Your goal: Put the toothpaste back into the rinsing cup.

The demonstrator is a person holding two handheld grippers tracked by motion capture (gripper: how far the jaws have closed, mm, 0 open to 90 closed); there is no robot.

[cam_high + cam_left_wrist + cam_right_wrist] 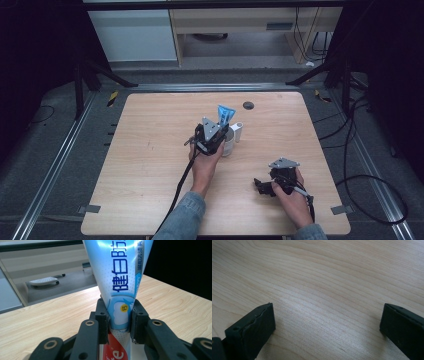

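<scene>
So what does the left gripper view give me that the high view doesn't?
Left gripper view: the jaws pinch the toothpaste tube by its sides, its blue print and yellow dot legible. High view: the right gripper low over the table, a white cup and a small white cylinder. Both: the left gripper holding the tube upright.

The light wooden table (150, 165) lies bare over its whole left half and along its near edge between the two forearms, so a hand could pass there freely. Obstacles cluster near the middle: a blue and white toothpaste tube (224, 115) standing upright in the left gripper (211, 136), a white cup (228, 145) just beside it, and a small white cylinder (238, 131) close on the right. A dark round grommet (248, 105) sits flush near the far edge. The right gripper (264, 186) occupies the near right corner, jaws spread over bare wood.
</scene>
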